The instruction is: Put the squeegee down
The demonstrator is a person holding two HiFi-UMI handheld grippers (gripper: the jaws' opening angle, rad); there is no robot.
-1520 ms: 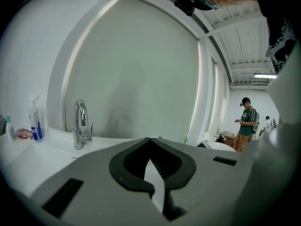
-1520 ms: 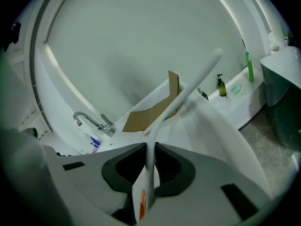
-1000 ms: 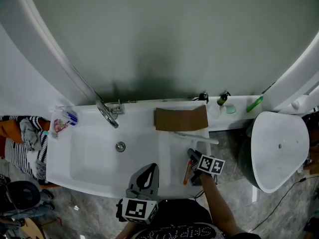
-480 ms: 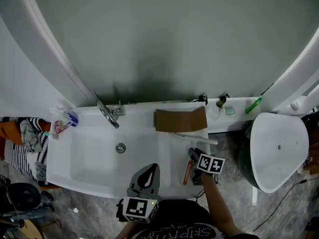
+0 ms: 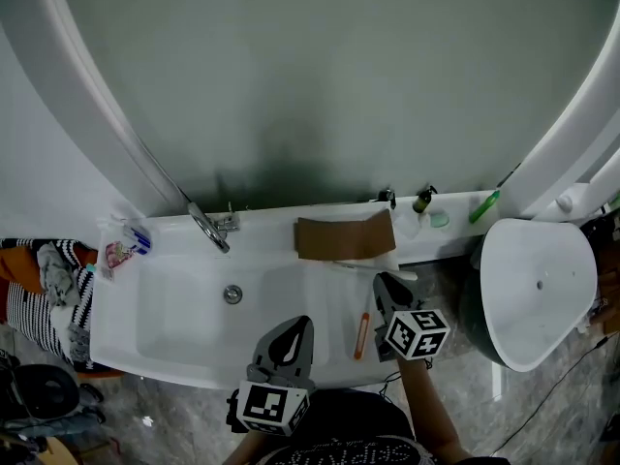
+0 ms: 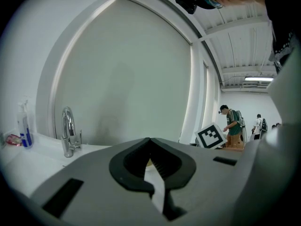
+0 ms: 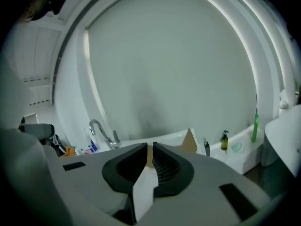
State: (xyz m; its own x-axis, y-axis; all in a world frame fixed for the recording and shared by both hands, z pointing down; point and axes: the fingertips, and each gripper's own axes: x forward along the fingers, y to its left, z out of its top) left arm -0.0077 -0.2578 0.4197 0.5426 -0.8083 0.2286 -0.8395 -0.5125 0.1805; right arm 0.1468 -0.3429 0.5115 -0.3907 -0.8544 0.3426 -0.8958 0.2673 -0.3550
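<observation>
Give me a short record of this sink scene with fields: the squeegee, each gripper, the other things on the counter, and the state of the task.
squeegee: lies flat on the white counter, right of the basin; no gripper holds it
right gripper: beside the squeegee; jaws have just been closing to a narrow slit, nothing between them
left gripper: at the basin's front edge; jaws together, empty
cardboard: brown piece behind the squeegee
faucet: back left of the basin
task state: squeegee already put down
</observation>
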